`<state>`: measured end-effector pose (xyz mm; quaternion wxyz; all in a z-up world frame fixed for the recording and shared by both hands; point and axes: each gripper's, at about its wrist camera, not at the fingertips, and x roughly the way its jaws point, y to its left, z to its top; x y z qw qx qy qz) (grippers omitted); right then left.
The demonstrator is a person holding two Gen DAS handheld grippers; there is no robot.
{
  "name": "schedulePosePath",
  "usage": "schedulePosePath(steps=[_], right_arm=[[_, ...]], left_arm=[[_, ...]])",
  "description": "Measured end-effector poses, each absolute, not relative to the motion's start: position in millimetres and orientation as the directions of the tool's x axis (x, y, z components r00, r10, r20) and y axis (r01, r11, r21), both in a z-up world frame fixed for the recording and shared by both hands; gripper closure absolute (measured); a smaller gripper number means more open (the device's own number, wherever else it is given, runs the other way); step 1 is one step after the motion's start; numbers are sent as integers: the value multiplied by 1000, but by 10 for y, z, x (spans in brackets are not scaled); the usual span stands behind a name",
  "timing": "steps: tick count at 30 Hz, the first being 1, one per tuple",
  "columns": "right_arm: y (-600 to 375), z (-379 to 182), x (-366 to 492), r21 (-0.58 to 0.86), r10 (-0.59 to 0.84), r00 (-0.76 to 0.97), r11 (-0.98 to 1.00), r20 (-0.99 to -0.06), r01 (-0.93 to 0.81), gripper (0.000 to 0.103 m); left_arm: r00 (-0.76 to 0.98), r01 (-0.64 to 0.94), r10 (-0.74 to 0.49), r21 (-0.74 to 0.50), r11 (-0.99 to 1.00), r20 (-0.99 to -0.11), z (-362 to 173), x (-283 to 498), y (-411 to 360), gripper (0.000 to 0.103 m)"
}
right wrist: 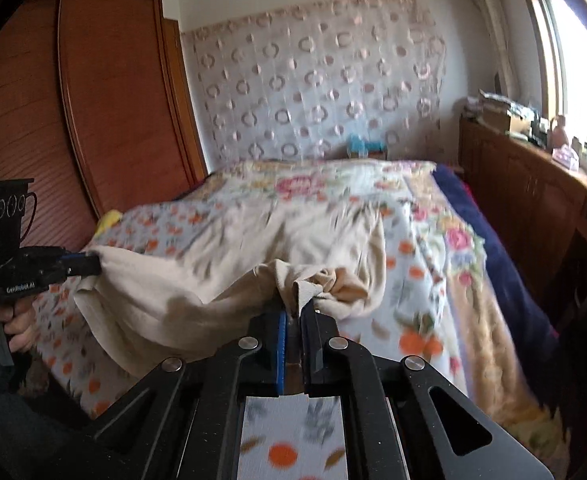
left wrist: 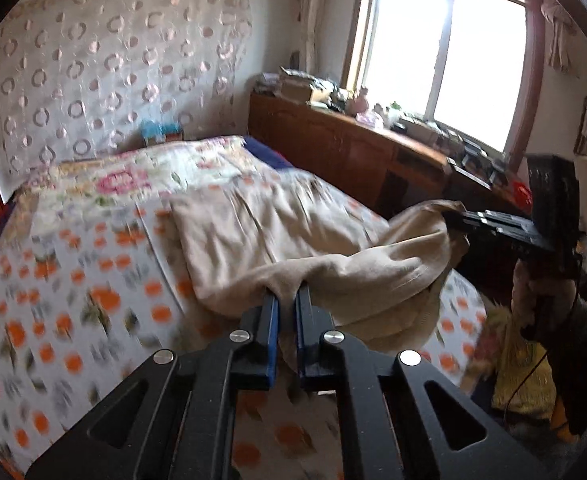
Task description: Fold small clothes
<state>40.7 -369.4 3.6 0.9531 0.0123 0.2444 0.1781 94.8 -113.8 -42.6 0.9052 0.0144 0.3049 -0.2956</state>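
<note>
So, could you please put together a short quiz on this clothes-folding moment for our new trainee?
1. True or false: both grippers are shut on the beige garment.
2. What lies under the garment? A) a bare wooden table B) a bedspread printed with oranges C) a tiled floor
3. Fill in: the garment's near edge is lifted off the bed, while its far part still ____ on it.

Key:
1. True: the left gripper and the right gripper each pinch its near edge.
2. B
3. lies
</note>
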Motion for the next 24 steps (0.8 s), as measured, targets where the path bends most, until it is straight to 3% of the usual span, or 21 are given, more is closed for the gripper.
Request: schedulePosePath(steps=[15, 24], right_arm=[[-3625, -33, 1480, 124, 348, 828, 937, -440, -328, 98], [-3513, -157, 2188, 117, 369, 785, 925, -497, -360, 98]], left_arm=[[665, 471, -466, -156, 868, -583, -348, 2176, -1197, 95], [644, 416, -414, -159, 895, -644, -623, 2792, -1188, 95]])
